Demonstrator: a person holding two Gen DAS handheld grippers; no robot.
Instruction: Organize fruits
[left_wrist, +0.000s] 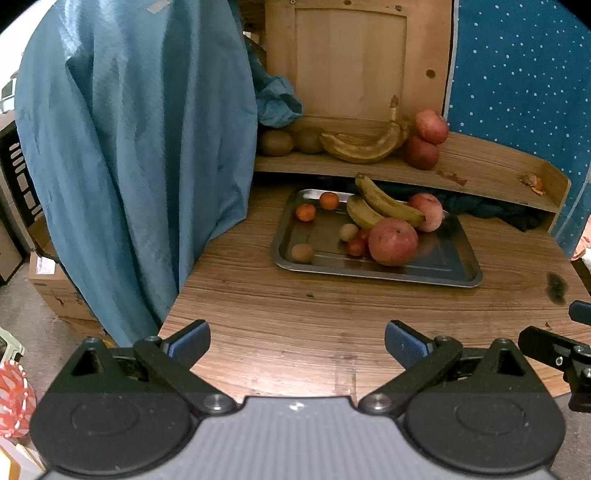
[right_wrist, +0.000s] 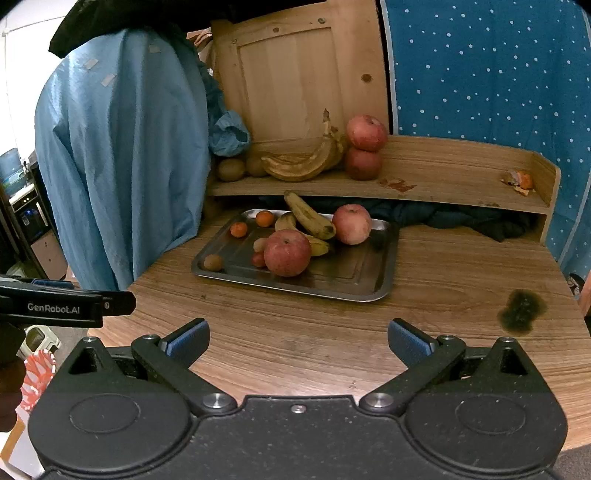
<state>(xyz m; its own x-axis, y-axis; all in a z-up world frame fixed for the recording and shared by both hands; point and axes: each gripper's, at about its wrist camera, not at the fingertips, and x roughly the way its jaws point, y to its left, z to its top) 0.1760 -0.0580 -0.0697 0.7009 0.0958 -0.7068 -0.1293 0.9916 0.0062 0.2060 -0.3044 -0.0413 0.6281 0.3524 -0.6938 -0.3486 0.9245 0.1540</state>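
A steel tray (left_wrist: 436, 275) (right_wrist: 354, 290) sits mid-table holding two red apples (left_wrist: 392, 242) (right_wrist: 287, 252), two bananas (left_wrist: 388, 203) (right_wrist: 308, 219), two tangerines (left_wrist: 306, 212) (right_wrist: 239, 229), two kiwis (left_wrist: 302, 253) (right_wrist: 213, 262) and small tomatoes (left_wrist: 356, 246). On the wooden shelf (left_wrist: 480, 173) (right_wrist: 443, 177) behind lie two kiwis (left_wrist: 276, 142), a brown banana bunch (left_wrist: 364, 146) (right_wrist: 301, 164) and two stacked apples (left_wrist: 430, 125) (right_wrist: 366, 132). My left gripper (left_wrist: 297, 345) and right gripper (right_wrist: 298, 343) both stand open and empty, hovering over the table's near edge, well short of the tray.
A blue cloth (left_wrist: 129, 147) (right_wrist: 122, 155) hangs at the left beside the table. A dotted blue fabric (right_wrist: 487, 66) covers the right wall. A dark stain (right_wrist: 521, 308) marks the table at right. Peel scraps (right_wrist: 519, 181) lie on the shelf's right end. Boxes (left_wrist: 55, 288) stand on the floor.
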